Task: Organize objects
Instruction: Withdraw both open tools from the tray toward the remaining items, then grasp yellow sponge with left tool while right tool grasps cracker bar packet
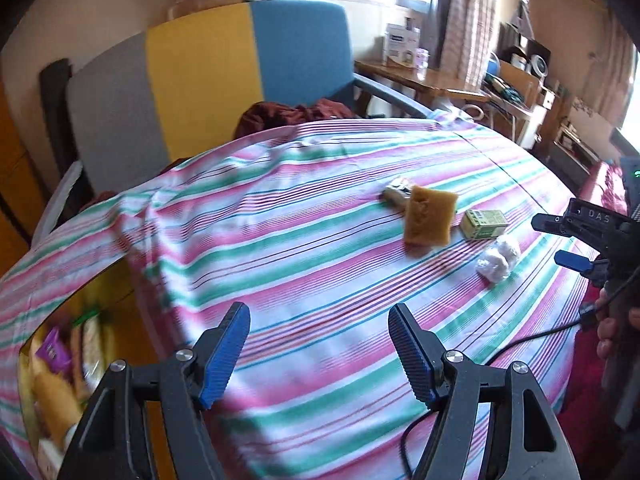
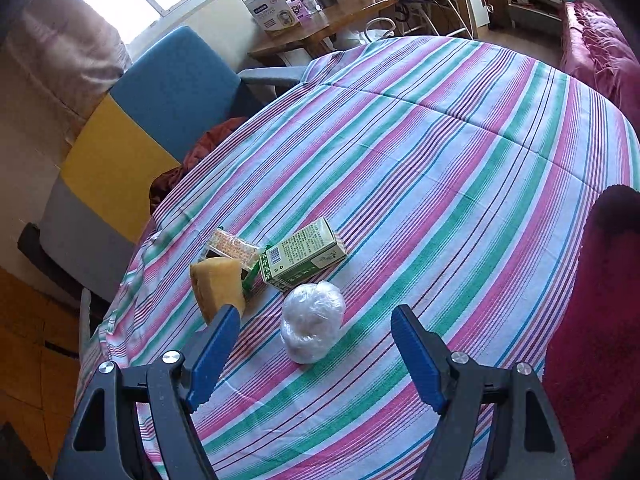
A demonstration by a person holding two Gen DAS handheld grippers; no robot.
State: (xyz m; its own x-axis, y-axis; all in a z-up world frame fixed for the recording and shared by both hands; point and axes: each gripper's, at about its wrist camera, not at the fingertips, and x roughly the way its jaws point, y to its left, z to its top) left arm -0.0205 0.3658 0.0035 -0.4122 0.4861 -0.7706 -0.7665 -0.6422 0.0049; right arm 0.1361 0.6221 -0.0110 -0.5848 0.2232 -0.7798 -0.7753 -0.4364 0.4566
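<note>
On the striped tablecloth (image 2: 460, 168) lie a yellow sponge (image 2: 216, 284), a green carton (image 2: 304, 256), a white crumpled plastic bundle (image 2: 312, 326) and a clear-wrapped packet (image 2: 234, 246). My right gripper (image 2: 316, 354) stands open just short of the plastic bundle, nothing between its blue pads. The left wrist view shows the same sponge (image 1: 430, 216), carton (image 1: 484, 223), bundle (image 1: 498, 260) and a small wrapped item (image 1: 396, 194) further off. My left gripper (image 1: 320, 354) is open over bare cloth. The right gripper (image 1: 560, 240) shows at that view's right edge.
A blue, yellow and grey chair (image 1: 208, 80) stands behind the table with a dark red cloth (image 1: 296, 114) on its seat. A bin of packets (image 1: 60, 372) sits below the table's left edge. A wooden side table (image 2: 320, 28) and a red sofa (image 2: 600, 48) lie beyond.
</note>
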